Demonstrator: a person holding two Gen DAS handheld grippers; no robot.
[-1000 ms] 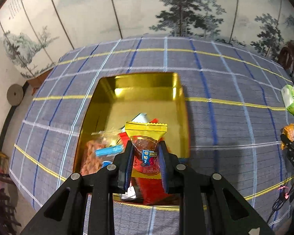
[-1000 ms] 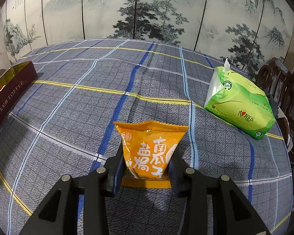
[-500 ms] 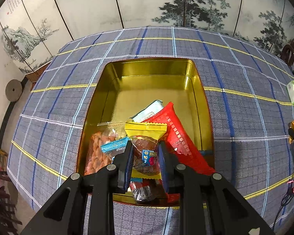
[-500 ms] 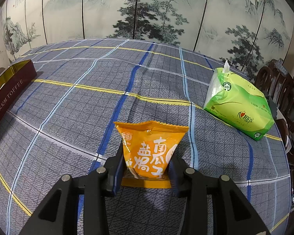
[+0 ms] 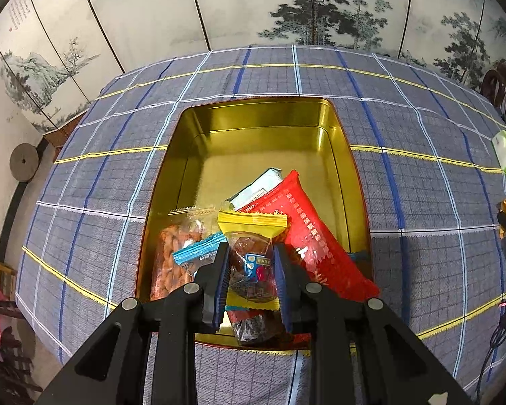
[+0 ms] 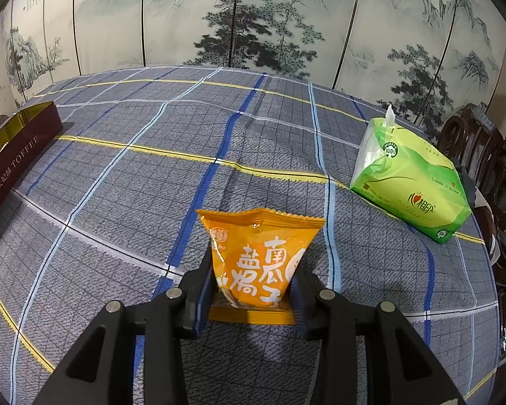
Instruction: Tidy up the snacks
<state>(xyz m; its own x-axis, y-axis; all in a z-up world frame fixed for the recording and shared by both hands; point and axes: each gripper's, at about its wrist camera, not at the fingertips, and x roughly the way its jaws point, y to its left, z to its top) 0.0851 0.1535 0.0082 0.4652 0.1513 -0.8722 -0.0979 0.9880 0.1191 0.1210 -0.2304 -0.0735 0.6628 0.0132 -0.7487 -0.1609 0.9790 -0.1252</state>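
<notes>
Left wrist view: the left gripper (image 5: 251, 275) hangs over the near end of the gold tin (image 5: 253, 114), which stands open on the checked tablecloth (image 5: 421, 185). Its pads flank a small clear packet with a yellow top seal (image 5: 251, 236). The jaws have just been opening a little, and a narrow gap seems to show on either side of the packet, so the grip reads as slackening for a release; I cannot say that contact is fully lost. Under and beside the packet, inside the tin, lie a long red pouch (image 5: 315, 239), a clear bag of brown twists (image 5: 175, 253), a blue-ended wrapper (image 5: 199, 251) and a pale packet (image 5: 256, 189). The far half of the tin is bare.

Right wrist view: the right gripper (image 6: 251, 292) is clamped on an orange packet (image 6: 259, 256), held upright above the cloth and well apart from the tin, whose maroon wall (image 6: 17, 165) shows at the left edge. A green tissue pack (image 6: 411, 185) lies to the right, farther still from the tin.

Assessment: several snacks are already in the tin. The yellow-sealed packet is at the point of delivery. The orange packet remains to be carried over and dropped in. No other loose snack shows on the cloth in either view.
</notes>
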